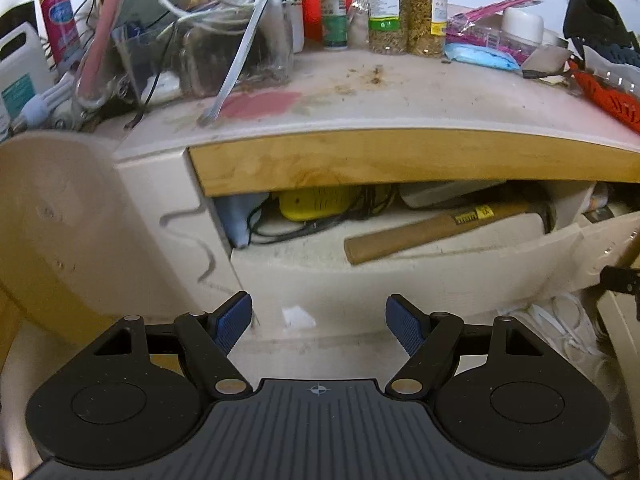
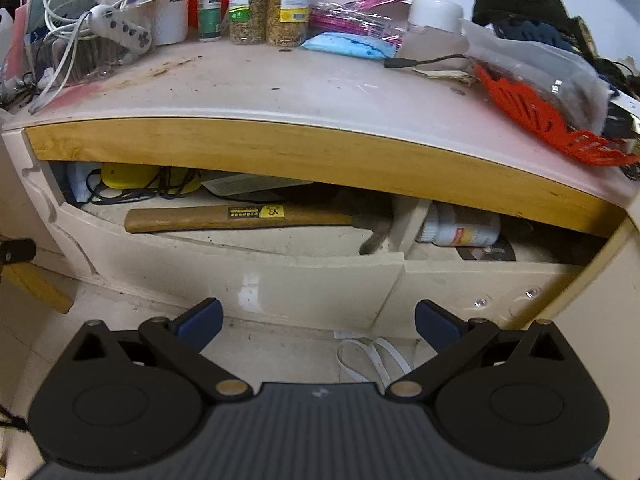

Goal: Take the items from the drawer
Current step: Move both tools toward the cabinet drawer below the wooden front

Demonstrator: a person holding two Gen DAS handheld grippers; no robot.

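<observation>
A cream drawer (image 1: pixel 360 276) (image 2: pixel 280 276) stands pulled open under a wooden-edged desktop. Inside lies a hammer with a wooden handle (image 1: pixel 432 230) (image 2: pixel 240 216), a yellow device (image 1: pixel 316 202) (image 2: pixel 132 178) with black cables, a white flat box (image 2: pixel 248 184), and in the right compartment a white bottle (image 2: pixel 460 230) on its side. My left gripper (image 1: pixel 319 320) is open and empty, below the drawer front. My right gripper (image 2: pixel 318 320) is open and empty, also below the drawer front.
The desktop (image 2: pixel 320 92) carries two jars of dried herbs (image 1: pixel 406 8) (image 2: pixel 268 4), a blue mask (image 2: pixel 348 46), an orange plastic basket (image 2: pixel 540 116), cables, a power strip (image 2: pixel 120 28) and bottles. A white strap (image 2: pixel 372 356) lies on the floor.
</observation>
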